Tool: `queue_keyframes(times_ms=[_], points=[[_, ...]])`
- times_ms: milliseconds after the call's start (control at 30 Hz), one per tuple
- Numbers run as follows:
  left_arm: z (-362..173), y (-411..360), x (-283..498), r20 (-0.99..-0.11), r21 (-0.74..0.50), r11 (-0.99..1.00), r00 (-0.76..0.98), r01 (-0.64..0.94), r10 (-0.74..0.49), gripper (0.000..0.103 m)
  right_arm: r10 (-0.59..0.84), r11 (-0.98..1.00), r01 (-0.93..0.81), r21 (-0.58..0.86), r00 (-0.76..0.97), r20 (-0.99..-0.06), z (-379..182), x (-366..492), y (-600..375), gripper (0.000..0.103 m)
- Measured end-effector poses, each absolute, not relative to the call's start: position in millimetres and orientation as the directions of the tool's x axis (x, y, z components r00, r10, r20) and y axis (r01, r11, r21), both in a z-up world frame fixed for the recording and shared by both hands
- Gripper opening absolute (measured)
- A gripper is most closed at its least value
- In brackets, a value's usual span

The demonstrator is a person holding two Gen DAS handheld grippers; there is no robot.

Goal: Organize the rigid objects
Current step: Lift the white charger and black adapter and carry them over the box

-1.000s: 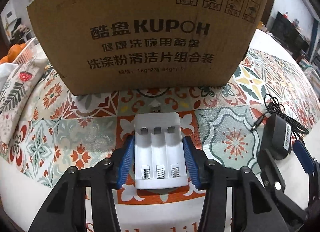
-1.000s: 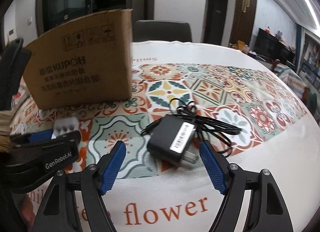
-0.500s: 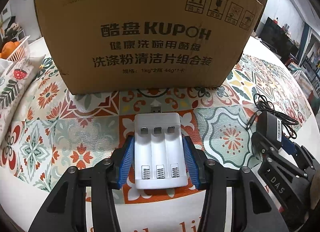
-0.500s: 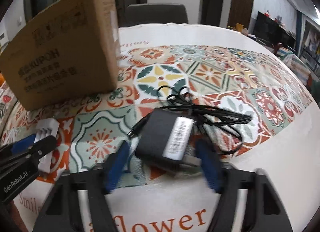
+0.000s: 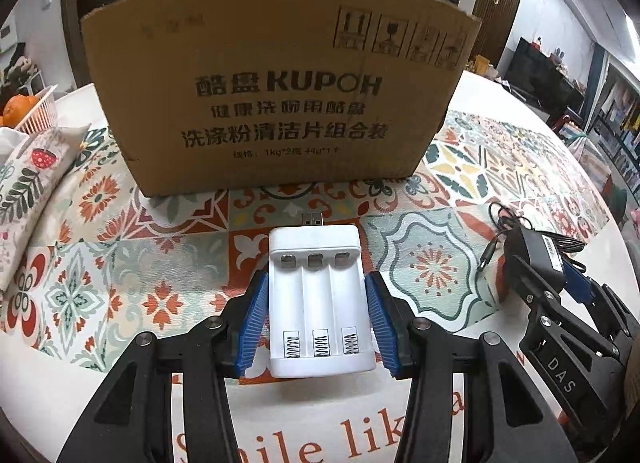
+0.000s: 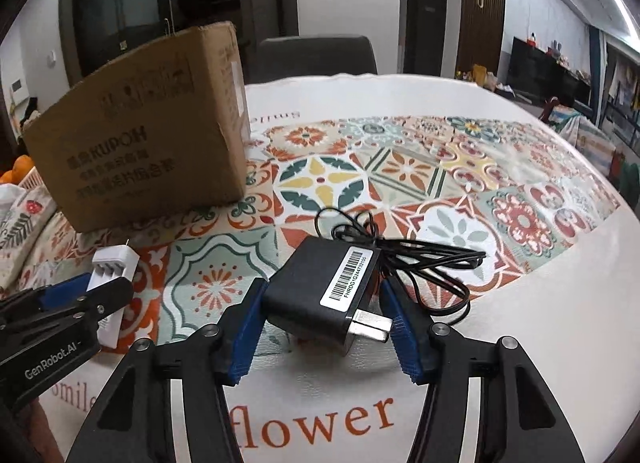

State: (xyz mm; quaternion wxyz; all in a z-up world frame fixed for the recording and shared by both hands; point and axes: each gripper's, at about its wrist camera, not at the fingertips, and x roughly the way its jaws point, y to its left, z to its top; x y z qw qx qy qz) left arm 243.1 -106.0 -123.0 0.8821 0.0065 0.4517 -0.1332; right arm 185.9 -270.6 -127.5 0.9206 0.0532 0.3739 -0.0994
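Note:
A white three-slot battery charger (image 5: 318, 303) with a USB plug at its far end sits between the blue pads of my left gripper (image 5: 316, 283), which is shut on its sides. It hangs in front of a brown cardboard box (image 5: 280, 103) printed KUPOH. In the right wrist view, my right gripper (image 6: 324, 287) is shut on a black power adapter (image 6: 308, 279) with a barcode label and metal prongs. Its black cord (image 6: 420, 259) trails over the tablecloth. The left gripper (image 6: 80, 303) and the charger (image 6: 114, 263) show at the left of that view.
The round table wears a patterned tile tablecloth (image 6: 440, 167) with a white border. At the left stand a white basket of oranges (image 5: 28, 111) and a floral fabric pouch (image 5: 28, 191). A dark chair (image 6: 316, 55) stands behind the table.
The right gripper's jaws came together around the black adapter and now press on it. The left gripper kept its hold on the charger and rose a little, so the box's top edge shows.

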Motion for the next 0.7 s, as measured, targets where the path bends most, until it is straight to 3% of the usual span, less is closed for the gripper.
queue_keyframes(times_ms=[700], points=[[-85, -94, 230, -0.729, -0.134, 0.961, 0.633, 0.243, -0.261, 0.048, -0.177, 0.982, 0.183, -0.045, 0.813, -0.555, -78, 167, -249, 0.057]])
